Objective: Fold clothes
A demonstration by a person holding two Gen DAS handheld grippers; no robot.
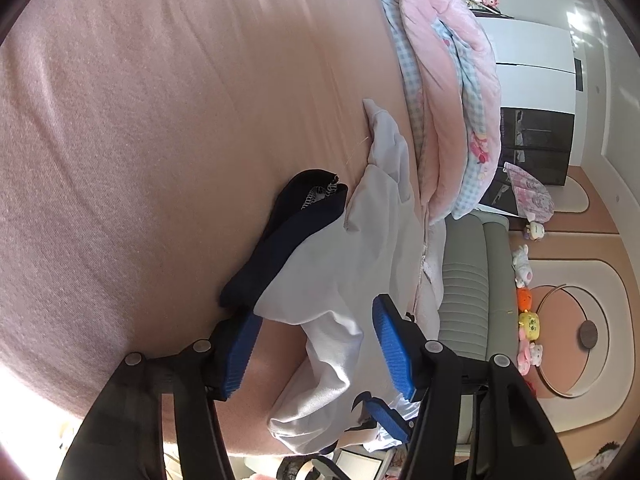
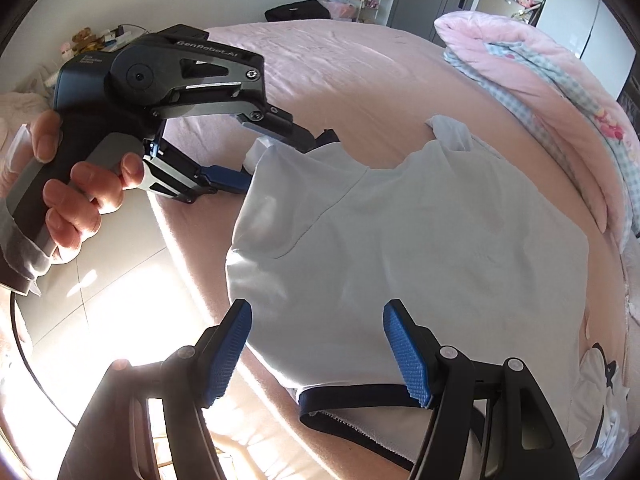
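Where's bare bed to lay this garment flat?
Bare pink sheet spreads beyond the white garment, toward the black bag. Crowded: folded quilt along one side, left gripper at the garment's corner, bed edge nearest.

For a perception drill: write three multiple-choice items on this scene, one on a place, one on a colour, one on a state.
1. Where does the white garment lie?
A. on the pink bed
B. on the floor
C. on a chair

2. What colour is the garment's trim?
A. red
B. dark navy
C. yellow

3. How stands the right gripper?
A. shut on the garment
B. open
C. out of view

Answers: 1 A, it is spread on the sheet. 2 B, the dark band shows at its edge. 3 B, its blue pads stand apart.
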